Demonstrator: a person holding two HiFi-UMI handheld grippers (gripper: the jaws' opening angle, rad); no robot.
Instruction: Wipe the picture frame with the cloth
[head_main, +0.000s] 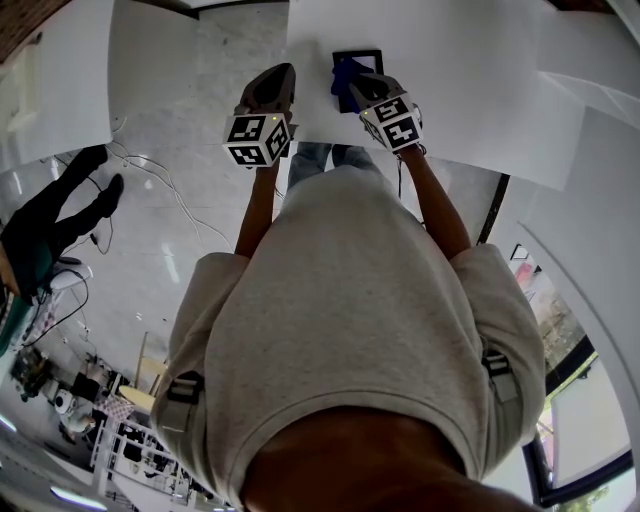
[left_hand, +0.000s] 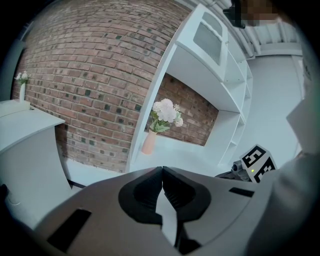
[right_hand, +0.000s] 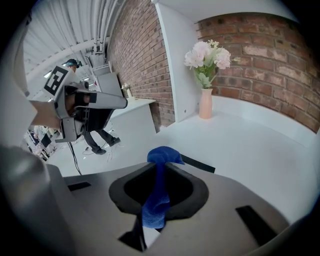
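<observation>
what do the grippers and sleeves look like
The left gripper and right gripper each have a grey tapered body, dark fingers and a white cube with black square markers. The person wears a short-sleeved beige shirt.

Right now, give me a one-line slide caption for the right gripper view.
Right tongs clamp a blue cloth above a white surface, picture frame edge just beyond, flower vase behind.

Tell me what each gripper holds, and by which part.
Right gripper: the cloth, pinched mid-length, with its ends sticking out on either side. Left gripper: shut, nothing held.
</observation>
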